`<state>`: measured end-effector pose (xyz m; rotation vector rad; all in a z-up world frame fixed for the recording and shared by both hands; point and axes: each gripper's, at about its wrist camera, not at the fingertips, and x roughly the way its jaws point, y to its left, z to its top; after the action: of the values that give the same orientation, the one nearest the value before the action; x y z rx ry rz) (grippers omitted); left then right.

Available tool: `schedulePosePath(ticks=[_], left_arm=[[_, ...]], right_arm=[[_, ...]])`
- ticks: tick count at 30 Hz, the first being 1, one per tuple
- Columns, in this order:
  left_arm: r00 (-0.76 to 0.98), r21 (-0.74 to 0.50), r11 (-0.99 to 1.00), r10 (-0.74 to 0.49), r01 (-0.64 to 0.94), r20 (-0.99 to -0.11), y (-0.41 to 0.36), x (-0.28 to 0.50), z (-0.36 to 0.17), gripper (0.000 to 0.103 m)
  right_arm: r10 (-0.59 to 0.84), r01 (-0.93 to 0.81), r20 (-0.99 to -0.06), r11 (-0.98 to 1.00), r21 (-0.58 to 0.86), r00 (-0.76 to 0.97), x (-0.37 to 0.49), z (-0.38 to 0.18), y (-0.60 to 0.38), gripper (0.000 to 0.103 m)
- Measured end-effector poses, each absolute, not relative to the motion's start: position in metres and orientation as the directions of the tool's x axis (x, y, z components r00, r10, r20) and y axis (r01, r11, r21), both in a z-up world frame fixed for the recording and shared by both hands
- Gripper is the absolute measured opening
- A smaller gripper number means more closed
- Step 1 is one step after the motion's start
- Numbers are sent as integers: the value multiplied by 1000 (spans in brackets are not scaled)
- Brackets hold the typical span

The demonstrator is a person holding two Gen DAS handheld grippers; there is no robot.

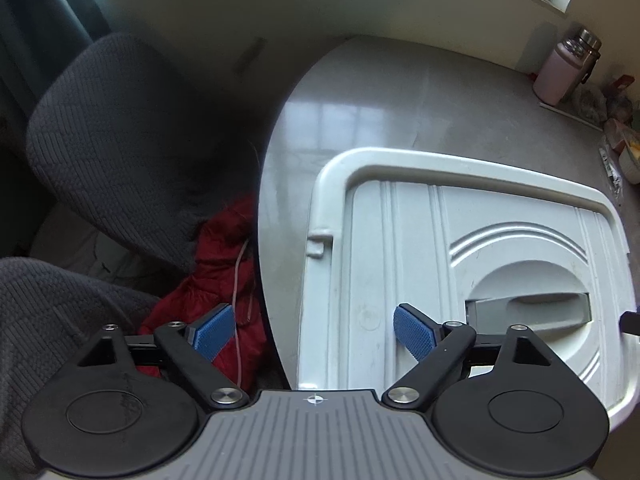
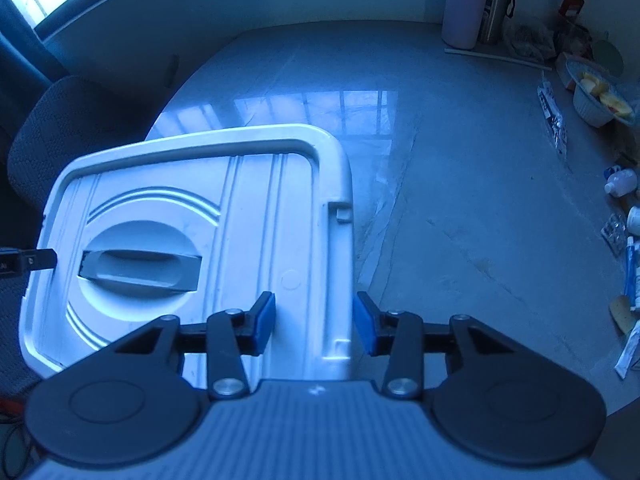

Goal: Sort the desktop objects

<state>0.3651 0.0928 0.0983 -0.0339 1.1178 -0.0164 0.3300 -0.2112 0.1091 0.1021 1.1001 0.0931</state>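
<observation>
White storage box lid [image 1: 460, 264] is seen closed on the grey table [image 1: 360, 92], grey handle [image 1: 532, 308] recessed at its centre. Left gripper [image 1: 314, 334] is held wide open, empty, straddling the lid's left edge. Right gripper [image 2: 316, 324] is held open, nothing gripped, bracketing the lid's right rim [image 2: 338, 240]. Loose items are scattered well right of the lid: pink bottle [image 2: 464, 12], bowl of food [image 2: 596, 100], tubes [image 2: 632, 276]. Left of the lid: dark chair [image 1: 120, 140], red cloth [image 1: 216, 280].

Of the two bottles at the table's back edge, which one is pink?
The pink bottle is the left, shorter one; the steel flask beside it is bare metal.
</observation>
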Motion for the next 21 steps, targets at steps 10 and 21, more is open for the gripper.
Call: schedulePosePath(ticks=[10,21], left_arm=[[491,17,1000,13,3,-871,90,360,91,102],[509,11,1000,17,-15,-860,91,358,94,102]], right_arm=[[92,-15,-872,995,97,480,323,107,-207,43],[75,-26,-853,997,72,517,310,107,-198,67]])
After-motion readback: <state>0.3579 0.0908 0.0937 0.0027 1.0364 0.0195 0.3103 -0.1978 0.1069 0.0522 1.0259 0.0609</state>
